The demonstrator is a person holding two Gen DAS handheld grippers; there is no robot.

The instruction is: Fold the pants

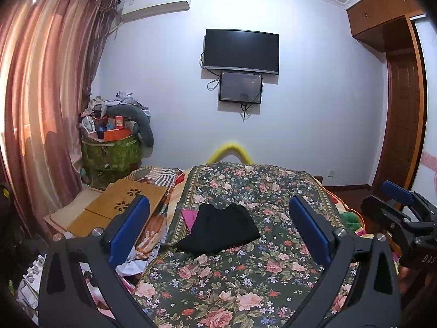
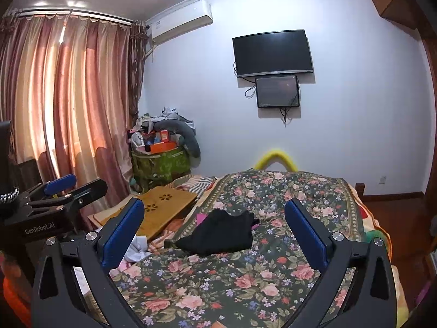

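On floral bedspread (image 1: 245,270), crumpled black pants (image 1: 222,228)

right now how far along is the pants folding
The pants lie on the floral bedspread as a compact black bundle, so they look folded already or nearly so; I cannot tell how neatly. Nothing is in hand: the left tongs and right tongs are both open and held back from the cloth. What is left, at most, seems to be a tidy-up.
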